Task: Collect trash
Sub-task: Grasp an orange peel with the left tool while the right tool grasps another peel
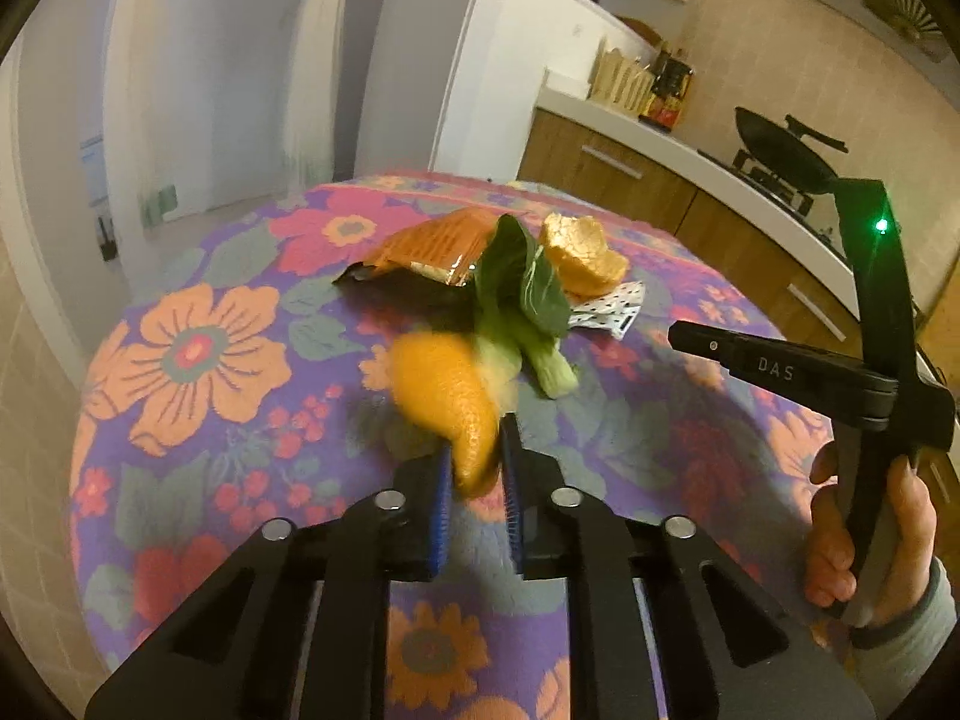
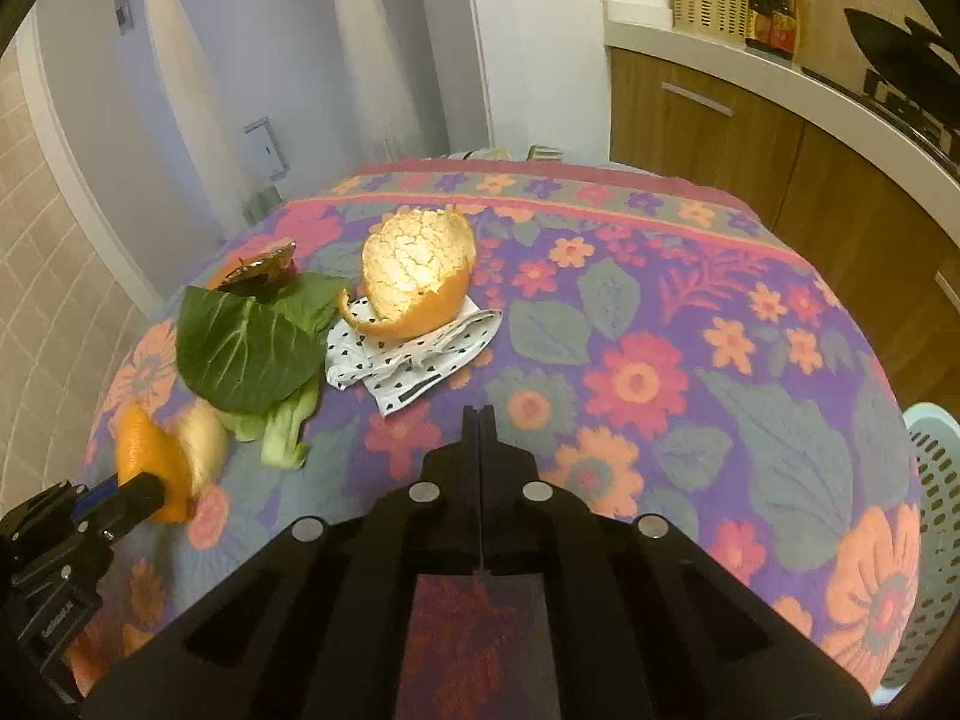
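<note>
Left hand-held gripper [image 1: 474, 468] pinches curled, dimpled orange peel [image 1: 447, 402]; right hand-held gripper [image 2: 480, 420] closed, empty.

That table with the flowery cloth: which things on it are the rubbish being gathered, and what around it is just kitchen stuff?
Rubbish:
orange peel in the left claw
second peel
greens
snack wrapper
dotted paper
basket, probably the bin

Just kitchen stuff:
wok
bottles
idle right claw

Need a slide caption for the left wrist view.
Left gripper clamps an orange peel above the floral tablecloth.
</note>
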A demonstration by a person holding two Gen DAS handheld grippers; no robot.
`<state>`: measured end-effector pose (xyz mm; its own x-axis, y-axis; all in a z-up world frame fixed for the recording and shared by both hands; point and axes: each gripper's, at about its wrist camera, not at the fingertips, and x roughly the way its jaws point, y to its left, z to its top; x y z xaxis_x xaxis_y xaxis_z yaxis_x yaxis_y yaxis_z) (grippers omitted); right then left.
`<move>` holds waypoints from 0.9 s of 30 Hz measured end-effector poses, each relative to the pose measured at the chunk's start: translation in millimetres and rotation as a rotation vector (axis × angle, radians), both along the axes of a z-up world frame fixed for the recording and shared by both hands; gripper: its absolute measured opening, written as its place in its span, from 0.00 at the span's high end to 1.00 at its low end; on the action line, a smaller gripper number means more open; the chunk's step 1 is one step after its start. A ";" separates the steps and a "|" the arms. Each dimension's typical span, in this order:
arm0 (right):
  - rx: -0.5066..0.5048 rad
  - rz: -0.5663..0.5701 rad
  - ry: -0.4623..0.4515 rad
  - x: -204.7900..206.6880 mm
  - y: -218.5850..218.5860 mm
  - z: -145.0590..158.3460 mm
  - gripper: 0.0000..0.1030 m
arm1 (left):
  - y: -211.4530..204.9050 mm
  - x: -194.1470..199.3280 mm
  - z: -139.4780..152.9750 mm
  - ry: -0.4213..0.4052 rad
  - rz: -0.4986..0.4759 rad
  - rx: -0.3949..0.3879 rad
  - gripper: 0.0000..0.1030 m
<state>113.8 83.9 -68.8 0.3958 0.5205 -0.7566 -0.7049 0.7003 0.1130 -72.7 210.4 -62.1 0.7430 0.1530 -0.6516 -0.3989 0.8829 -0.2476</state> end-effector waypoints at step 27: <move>-0.028 -0.003 0.022 67.1 78.7 -9.6 0.72 | 15.3 16.8 -16.5 0.070 -0.029 -0.067 0.79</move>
